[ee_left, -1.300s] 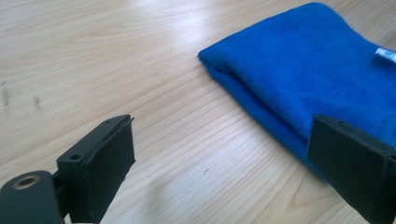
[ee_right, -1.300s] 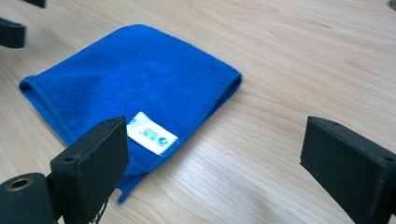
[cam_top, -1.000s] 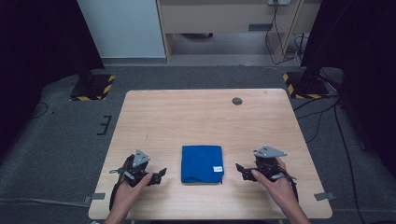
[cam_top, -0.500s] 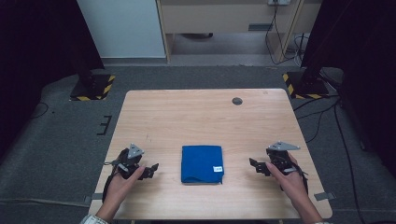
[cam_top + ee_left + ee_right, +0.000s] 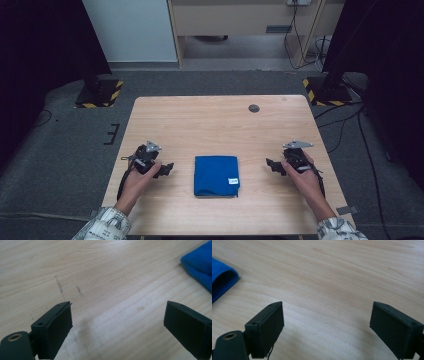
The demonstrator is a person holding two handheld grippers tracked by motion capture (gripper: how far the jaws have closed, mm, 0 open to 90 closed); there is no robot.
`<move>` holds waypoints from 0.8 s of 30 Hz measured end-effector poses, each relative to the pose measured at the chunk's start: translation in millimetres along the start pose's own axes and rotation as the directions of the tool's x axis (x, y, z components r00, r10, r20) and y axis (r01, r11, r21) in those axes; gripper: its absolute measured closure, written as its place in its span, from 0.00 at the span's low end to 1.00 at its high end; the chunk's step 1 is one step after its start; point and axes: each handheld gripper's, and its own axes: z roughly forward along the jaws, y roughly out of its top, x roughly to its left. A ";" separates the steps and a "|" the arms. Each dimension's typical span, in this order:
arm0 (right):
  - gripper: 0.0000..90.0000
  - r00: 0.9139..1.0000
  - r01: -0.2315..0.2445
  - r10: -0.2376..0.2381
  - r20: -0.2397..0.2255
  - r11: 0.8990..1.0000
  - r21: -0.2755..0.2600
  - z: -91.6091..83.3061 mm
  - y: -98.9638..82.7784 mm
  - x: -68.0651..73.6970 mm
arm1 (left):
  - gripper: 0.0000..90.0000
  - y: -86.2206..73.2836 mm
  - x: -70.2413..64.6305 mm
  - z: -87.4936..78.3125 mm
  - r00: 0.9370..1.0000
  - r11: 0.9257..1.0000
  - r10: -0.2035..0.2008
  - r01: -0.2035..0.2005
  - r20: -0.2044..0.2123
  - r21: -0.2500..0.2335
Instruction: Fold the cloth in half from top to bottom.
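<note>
High view is showing both hands drawing outward from the folded blue square cloth (image 5: 216,175) lying mid-table; left gripper (image 5: 167,168) and right gripper (image 5: 270,164) are gaping empty, suggesting folding is finishing.

Bare table (image 5: 210,125) beyond folded blue cloth (image 5: 216,174), open wood either side, small dark disc (image 5: 254,108) far right

I count one folded blue cloth (image 5: 216,175) on the table (image 5: 210,120). One small dark disc (image 5: 254,108) lies near its far right corner. I have two grippers, left gripper (image 5: 167,169) and right gripper (image 5: 270,164).
</note>
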 end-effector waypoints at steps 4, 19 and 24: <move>0.13 1.000 -0.022 0.022 0.002 1.000 0.015 9.2 9.6 -10.1 | 0.08 9.8 0.8 10.0 1.000 1.000 0.003 -0.003 -0.005 0.005; 0.09 0.994 -0.096 0.094 0.051 0.994 0.048 30.5 21.1 -23.4 | 0.08 16.2 6.7 34.0 0.999 0.999 -0.039 0.039 -0.012 -0.001; 0.04 0.991 -0.101 0.097 0.088 0.994 0.043 34.6 21.4 -19.1 | 0.08 16.3 4.7 38.8 0.999 0.999 -0.041 0.041 -0.015 0.007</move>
